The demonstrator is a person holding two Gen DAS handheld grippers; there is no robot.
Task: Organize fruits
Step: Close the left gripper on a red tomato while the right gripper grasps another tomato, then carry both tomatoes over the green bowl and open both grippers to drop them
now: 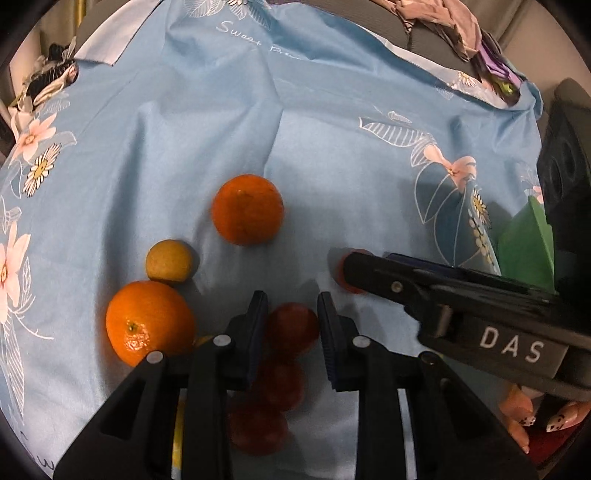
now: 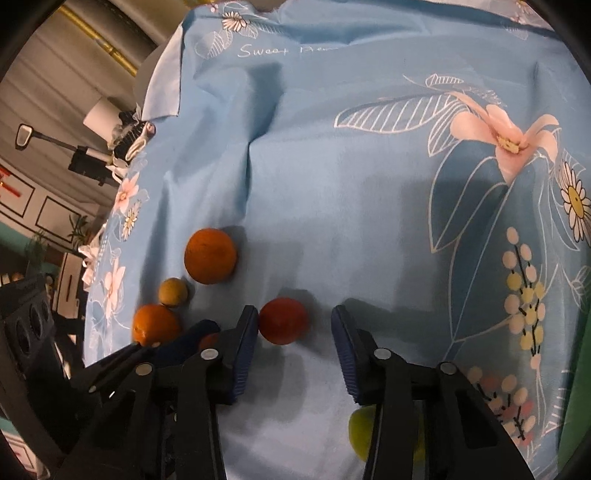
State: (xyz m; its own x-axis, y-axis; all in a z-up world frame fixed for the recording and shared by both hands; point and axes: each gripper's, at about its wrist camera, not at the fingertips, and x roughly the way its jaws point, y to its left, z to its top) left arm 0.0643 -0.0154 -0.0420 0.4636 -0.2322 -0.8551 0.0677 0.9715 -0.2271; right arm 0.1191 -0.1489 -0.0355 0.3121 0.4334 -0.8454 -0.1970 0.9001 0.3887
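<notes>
In the left wrist view, my left gripper [image 1: 292, 325] is open around a dark red fruit [image 1: 292, 330]; two more red fruits [image 1: 279, 384] lie in a row below it. Two oranges [image 1: 247, 208] [image 1: 149, 321] and a small yellow fruit [image 1: 168, 260] lie to the left. The right gripper's arm [image 1: 443, 295] reaches in from the right, over a red-orange fruit [image 1: 341, 273]. In the right wrist view, my right gripper [image 2: 293, 321] is open with that red-orange fruit [image 2: 283, 320] by its left finger. A green fruit [image 2: 360, 435] lies under the right finger.
A light blue floral cloth [image 2: 332, 184] covers the table. A green box [image 1: 528, 247] and a black speaker [image 1: 565, 166] stand at the right edge. Crumpled clothes [image 1: 454, 29] lie at the far right corner. A person's fingers [image 1: 532, 424] hold the right gripper.
</notes>
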